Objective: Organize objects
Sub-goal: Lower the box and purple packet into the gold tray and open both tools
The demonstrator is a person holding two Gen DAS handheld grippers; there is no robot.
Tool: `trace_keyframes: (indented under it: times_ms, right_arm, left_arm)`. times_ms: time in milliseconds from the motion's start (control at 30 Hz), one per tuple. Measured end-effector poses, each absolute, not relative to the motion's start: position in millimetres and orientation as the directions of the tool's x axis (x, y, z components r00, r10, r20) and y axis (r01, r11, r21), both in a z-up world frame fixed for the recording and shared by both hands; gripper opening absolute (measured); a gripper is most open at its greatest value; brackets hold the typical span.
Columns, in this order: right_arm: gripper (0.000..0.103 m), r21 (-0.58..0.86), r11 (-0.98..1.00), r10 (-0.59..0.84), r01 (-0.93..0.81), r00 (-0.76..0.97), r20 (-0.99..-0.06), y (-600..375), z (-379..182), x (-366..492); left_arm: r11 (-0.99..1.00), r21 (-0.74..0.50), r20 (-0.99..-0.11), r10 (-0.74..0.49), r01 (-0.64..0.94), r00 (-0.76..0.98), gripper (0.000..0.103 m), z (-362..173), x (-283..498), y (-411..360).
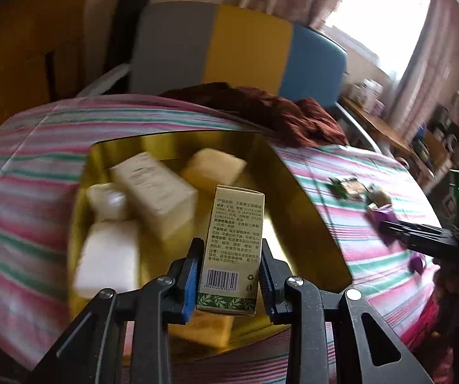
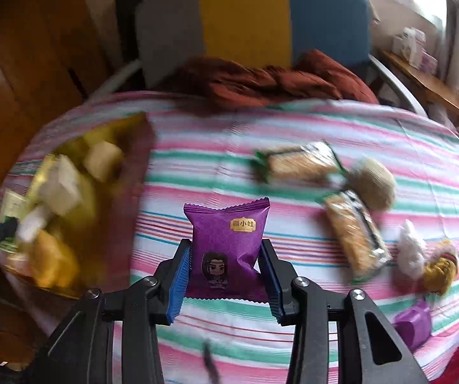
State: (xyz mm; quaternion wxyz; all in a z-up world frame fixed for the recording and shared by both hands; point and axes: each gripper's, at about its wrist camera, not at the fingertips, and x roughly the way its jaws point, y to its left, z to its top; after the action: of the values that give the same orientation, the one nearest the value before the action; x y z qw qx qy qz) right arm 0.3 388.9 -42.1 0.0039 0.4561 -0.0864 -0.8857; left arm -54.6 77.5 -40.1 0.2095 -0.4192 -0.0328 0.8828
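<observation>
Both sets of jaws are squeezing something. On the left gripper (image 1: 229, 272), the blue pads (image 1: 188, 283) press on the two sides of a small cream box (image 1: 234, 249) with green leaves at the bottom and a barcode. The box stands up straight and is held over the gold tray (image 1: 306, 211). Inside the tray lie some white and cream boxes (image 1: 155, 188) and yellow packs (image 1: 213, 166); they look blurry.

On the right gripper (image 2: 226, 275), the jaws pinch a purple snack pack (image 2: 227, 243) with a little cartoon face on it. The pack is held up above the striped cloth (image 2: 197, 160), which is pink, green and white.

Seen from the right wrist, the gold tray (image 2: 127, 166) is off to the left. To the right of the purple pack, two clear packs of crispy bars (image 2: 299, 163) lie on the cloth, with a round tan thing (image 2: 373, 182) just beside them. Nearer the right edge sit a small white pack (image 2: 410, 252), a brownish yellow thing (image 2: 440, 265) and another purple thing (image 2: 413, 323).

At the far side of the cloth lies a dark red bundle (image 2: 277, 80).
</observation>
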Motion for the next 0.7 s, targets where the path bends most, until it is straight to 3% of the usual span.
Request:
trace_keyframes:
  times_ms: [300,400,467,533,700]
  right_arm:
    - [0.042,0.208,-0.969,-0.246,0.133,-0.598,-0.763,289,-18,-17]
    - [0.046,0.240,-0.958,-0.285,0.155,-0.580,-0.763,264,-22,-27]
    - [0.056,0.261,-0.951,-0.309,0.167,-0.581,-0.753,252,-21,-30]
    - [0.058,0.251,-0.954,-0.298,0.162,-0.586,-0.754,246,-23,-30]
    - [0.058,0.216,-0.964,-0.265,0.154,-0.582,-0.769,240,-27,-22]
  left_arm:
    - [-0.937,-0.277,-0.702,0.348,-0.212,-0.622,0.033,-37,-60,14]
    - [-0.936,-0.282,-0.698,0.350,-0.210,-0.624,0.033,-38,-63,11]
    - [-0.931,-0.294,-0.693,0.365,-0.219,-0.622,0.043,-38,-63,14]
    - [-0.929,-0.298,-0.683,0.369,-0.221,-0.630,0.065,-38,-62,16]
    - [-0.936,-0.274,-0.689,0.351,-0.220,-0.634,0.068,-43,-57,17]
